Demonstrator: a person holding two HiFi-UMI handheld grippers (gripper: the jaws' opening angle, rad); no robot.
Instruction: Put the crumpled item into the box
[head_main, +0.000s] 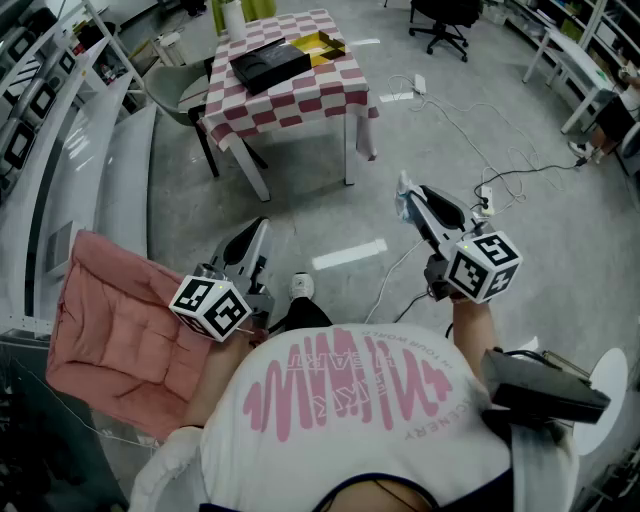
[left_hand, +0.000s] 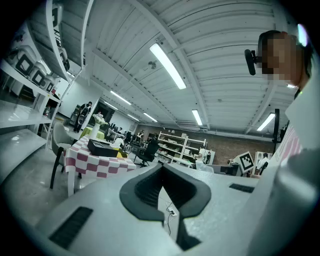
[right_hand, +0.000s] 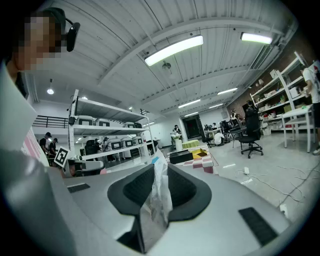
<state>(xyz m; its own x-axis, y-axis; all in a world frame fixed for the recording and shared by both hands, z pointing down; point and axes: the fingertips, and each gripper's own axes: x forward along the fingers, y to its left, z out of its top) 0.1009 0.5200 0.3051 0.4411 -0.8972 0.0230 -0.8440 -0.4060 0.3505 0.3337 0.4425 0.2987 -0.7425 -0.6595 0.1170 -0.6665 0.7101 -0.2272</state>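
Clear crinkled film, with a blue corner at its top, is what the crumpled item appears to be: a thin plastic wrapper. It stands upright between the jaws of the right gripper, which are closed on it. One end rises above the tips and the rest hangs down in the gap behind them.

It looks very light and soft, with no stiffness of its own. It should fold or spring open rather than resist, and the smooth film may slide between the pads or cling to one of them when let go. It is unlikely to break, so a firm pinch does no harm. The best hold is across the bunched middle, where several layers stack up, not on a loose single-layer edge.

The open box, yellow inside, sits on the checked bench well ahead of this gripper and a little to the right of its line. A black lid lies just beside it.

The left gripper is empty, with its jaws drawn together at the tips.
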